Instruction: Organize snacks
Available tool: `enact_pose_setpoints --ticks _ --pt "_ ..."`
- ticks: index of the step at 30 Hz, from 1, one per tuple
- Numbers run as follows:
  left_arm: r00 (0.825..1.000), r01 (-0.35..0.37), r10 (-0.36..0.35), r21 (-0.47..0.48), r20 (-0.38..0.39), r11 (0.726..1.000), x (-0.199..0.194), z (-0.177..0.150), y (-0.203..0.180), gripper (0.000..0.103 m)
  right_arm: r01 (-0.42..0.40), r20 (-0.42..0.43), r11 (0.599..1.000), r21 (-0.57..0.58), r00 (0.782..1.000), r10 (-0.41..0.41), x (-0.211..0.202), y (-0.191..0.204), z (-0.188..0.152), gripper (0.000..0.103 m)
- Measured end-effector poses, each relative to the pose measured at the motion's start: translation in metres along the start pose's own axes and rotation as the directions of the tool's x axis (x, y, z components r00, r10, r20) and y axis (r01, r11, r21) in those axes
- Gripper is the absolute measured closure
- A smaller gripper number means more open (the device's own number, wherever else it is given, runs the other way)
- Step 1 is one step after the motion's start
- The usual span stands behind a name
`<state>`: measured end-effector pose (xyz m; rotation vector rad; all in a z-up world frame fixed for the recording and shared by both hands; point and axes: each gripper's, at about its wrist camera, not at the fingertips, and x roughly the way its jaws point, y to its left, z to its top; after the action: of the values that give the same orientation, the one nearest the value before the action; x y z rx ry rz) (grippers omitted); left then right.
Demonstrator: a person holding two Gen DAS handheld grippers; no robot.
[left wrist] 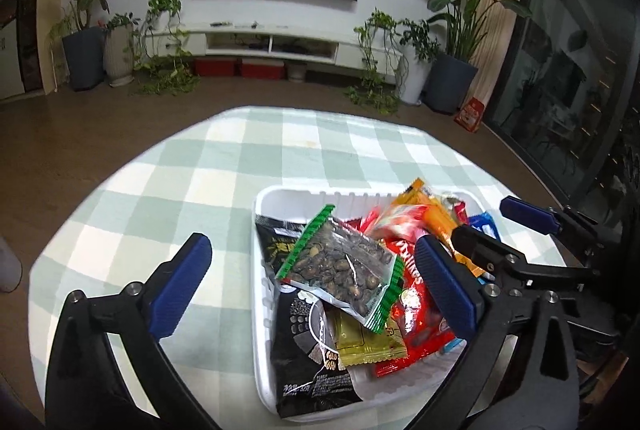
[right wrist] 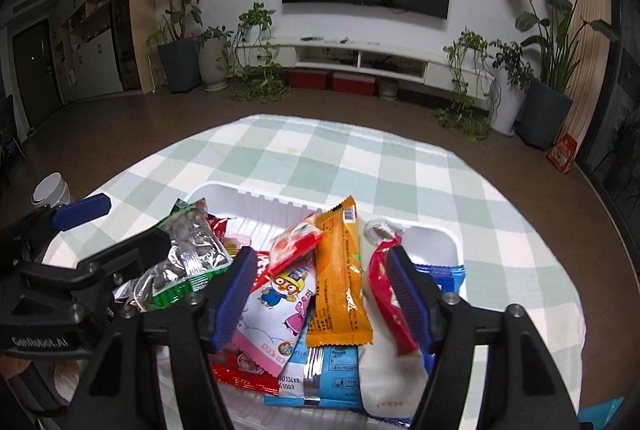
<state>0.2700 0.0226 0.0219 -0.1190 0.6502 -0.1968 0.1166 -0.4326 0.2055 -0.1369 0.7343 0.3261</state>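
A white tray (left wrist: 264, 205) full of snack packets sits on the checked table. In the left wrist view a clear green-edged packet of seeds (left wrist: 344, 270) lies on top, over black packets (left wrist: 304, 358), a yellow packet (left wrist: 360, 346) and a red bag (left wrist: 420, 310). My left gripper (left wrist: 312, 286) is open above the tray's left side, holding nothing. In the right wrist view the tray (right wrist: 440, 234) holds an orange bar (right wrist: 340, 278), a cartoon packet (right wrist: 276, 314) and a small red packet (right wrist: 384, 294). My right gripper (right wrist: 324, 298) is open over them.
The round table with a green-and-white checked cloth (left wrist: 160, 189) stretches beyond the tray. A white cup (right wrist: 50, 189) stands off the table's left edge. The right gripper shows in the left wrist view (left wrist: 500, 230). TV wall and potted plants lie behind.
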Motion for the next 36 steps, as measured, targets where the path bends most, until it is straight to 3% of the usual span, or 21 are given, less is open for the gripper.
enact_pose_setpoints --ticks 4,8,12,14,18,23,27,31,36 --pt "0.996 -0.005 0.002 0.038 0.093 0.999 -0.027 -0.003 -0.008 0.000 0.017 0.044 1.000 -0.022 0.999 -0.016 -0.015 0.002 -0.001 0.028" --pt "0.992 0.013 -0.027 0.111 0.124 0.994 -0.055 -0.014 -0.029 0.000 0.034 0.072 0.999 -0.027 0.997 -0.032 -0.034 0.002 -0.009 0.027" --pt "0.984 -0.056 0.025 0.178 0.177 0.982 -0.092 -0.035 -0.058 0.000 0.039 0.092 0.999 0.017 0.995 -0.040 -0.057 -0.005 -0.023 0.022" --pt "0.977 -0.103 0.069 0.165 0.200 0.981 -0.114 -0.050 -0.070 0.000 0.032 0.103 0.998 0.057 0.994 -0.038 -0.072 -0.009 -0.032 0.019" --pt "0.979 -0.085 0.060 0.121 0.197 0.989 -0.145 -0.084 -0.076 0.000 0.025 0.128 0.991 0.129 0.991 -0.042 -0.101 -0.016 -0.057 0.008" --pt "0.991 -0.022 0.015 0.053 0.133 0.998 -0.168 -0.120 -0.077 0.000 0.020 0.124 0.981 0.192 0.991 -0.045 -0.128 -0.019 -0.091 0.007" --pt "0.994 -0.027 0.026 0.013 0.106 1.000 -0.179 -0.142 -0.075 0.000 0.009 0.130 0.972 0.237 0.991 -0.041 -0.147 -0.020 -0.112 0.003" --pt "0.987 -0.137 0.132 0.046 0.087 0.990 -0.178 -0.150 -0.080 0.000 0.020 0.125 0.971 0.238 0.991 -0.051 -0.160 -0.013 -0.129 0.003" --pt "0.949 -0.314 0.315 0.083 0.009 0.946 -0.163 -0.149 -0.082 0.001 0.032 0.109 0.979 0.204 0.992 -0.055 -0.161 -0.003 -0.136 0.003"
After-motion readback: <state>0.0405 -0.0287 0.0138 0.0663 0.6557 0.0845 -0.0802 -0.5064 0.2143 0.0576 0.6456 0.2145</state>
